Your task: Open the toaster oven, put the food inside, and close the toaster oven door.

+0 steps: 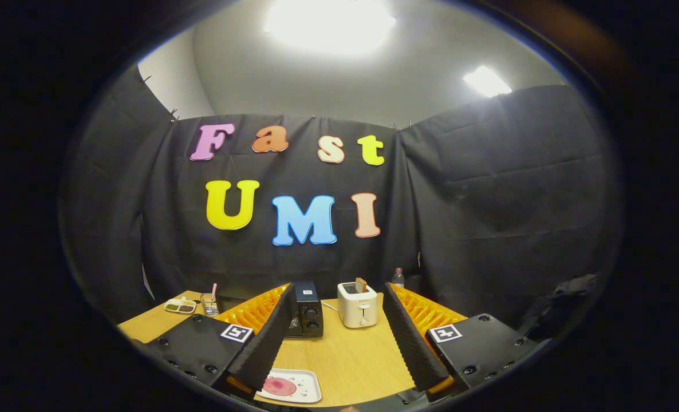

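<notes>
Plainly set for an easy reach: wooden table (351, 355) spread beneath the gripper (334, 335), held high and level with fingers wide apart and empty, likely to take in the layout before any approach. Beyond the fingertips at twelve o'clock, dark toaster oven (307, 312) with door apparently shut, half hidden behind the left finger; white toaster (357, 305) just beside it at one o'clock. Nearest, between the fingers at seven o'clock, white tray (293, 385) carrying the pink food (279, 387), close at hand for pickup.

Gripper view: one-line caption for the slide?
Open tongs held above the table, plate of food between them, toaster oven and toaster beyond.
</notes>
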Action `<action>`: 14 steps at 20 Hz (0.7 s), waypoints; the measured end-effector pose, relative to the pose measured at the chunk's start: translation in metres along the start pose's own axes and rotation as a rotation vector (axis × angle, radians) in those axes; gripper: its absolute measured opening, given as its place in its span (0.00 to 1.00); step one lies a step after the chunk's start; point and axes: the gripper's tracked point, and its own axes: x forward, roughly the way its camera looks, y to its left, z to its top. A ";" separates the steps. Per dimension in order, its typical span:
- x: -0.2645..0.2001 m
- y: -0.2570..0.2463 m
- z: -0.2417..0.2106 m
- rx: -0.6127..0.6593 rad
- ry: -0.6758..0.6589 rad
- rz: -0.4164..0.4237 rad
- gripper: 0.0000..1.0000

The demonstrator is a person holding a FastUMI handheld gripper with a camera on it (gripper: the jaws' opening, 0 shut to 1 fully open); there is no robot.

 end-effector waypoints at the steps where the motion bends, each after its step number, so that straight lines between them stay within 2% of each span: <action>1: 0.002 0.004 0.003 -0.001 -0.006 0.008 0.96; 9: 0.045 0.053 0.003 -0.005 -0.017 0.087 0.96; 14: 0.094 0.092 -0.011 0.025 -0.003 0.128 0.96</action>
